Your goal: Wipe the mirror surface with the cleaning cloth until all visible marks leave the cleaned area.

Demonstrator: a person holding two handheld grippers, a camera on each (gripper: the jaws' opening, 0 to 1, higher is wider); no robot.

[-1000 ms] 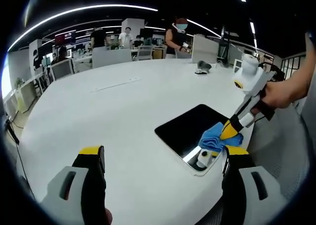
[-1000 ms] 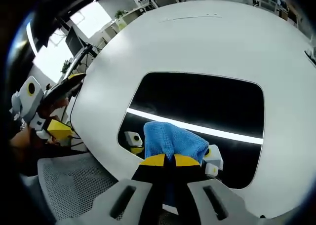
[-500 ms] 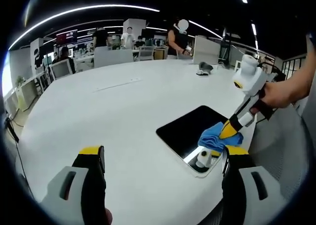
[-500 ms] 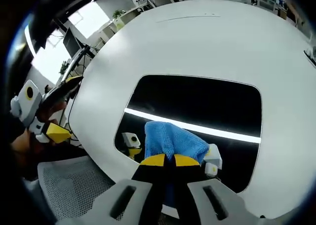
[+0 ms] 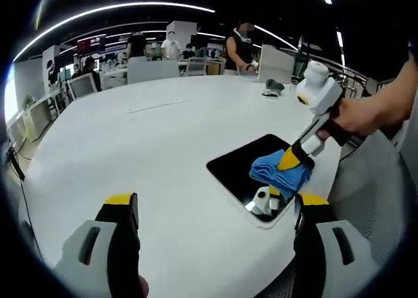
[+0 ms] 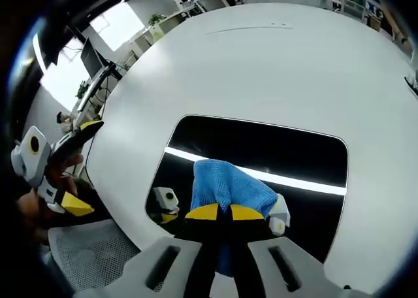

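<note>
The right hand-held gripper [image 6: 217, 212] pinches the cloth [image 6: 230, 186], pressed on the mirror [image 6: 274, 154]. The left hand-held gripper [image 5: 212, 206] hovers wide over the tabletop [image 5: 144, 154], beside the mirror.

Left gripper [image 5: 215, 210]: fingers [image 5: 121, 210] spread wide apart, nothing between them, held level above the near edge of the counter [image 5: 130, 141].

Right gripper [image 6: 219, 212]: fingers [image 6: 204, 213] closed together, pinching the blue cloth [image 6: 232, 187]. In the left gripper view it [image 5: 290, 159] comes in from the right, angled down with its yellow tips low on the cloth [image 5: 277, 169]; a hand [image 5: 349, 118] grips its handle, forearm reaching in from the right.
</note>
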